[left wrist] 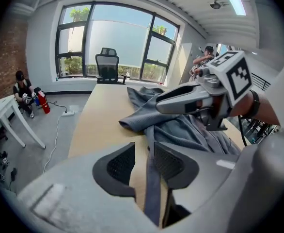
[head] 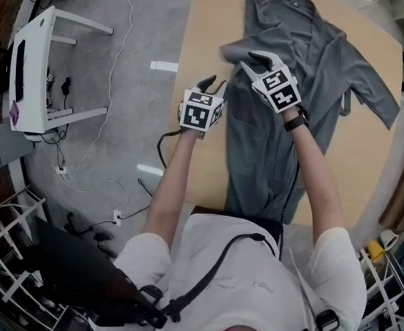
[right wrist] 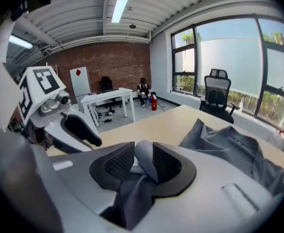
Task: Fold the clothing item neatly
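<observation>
A grey robe-like garment (head: 291, 116) lies spread along the light wooden table (head: 202, 40), its left sleeve folded in over the body. My right gripper (head: 254, 62) is over the garment's upper left part, shut on a fold of the grey cloth (right wrist: 143, 159) that fills the gap between its pads. My left gripper (head: 212, 85) hovers just off the garment's left edge, above bare table. Its jaws stand open (left wrist: 144, 161): table shows between the pads, and a narrow grey strip of the garment (left wrist: 150, 188) runs below the gap. The right gripper (left wrist: 185, 98) shows across the garment in the left gripper view.
A white desk (head: 36, 67) and loose cables (head: 112, 61) are on the floor to the left. A wire rack (head: 9, 254) stands at the lower left. An office chair (left wrist: 107, 64) is at the table's far end. Tape rolls (head: 385, 240) lie by the right edge.
</observation>
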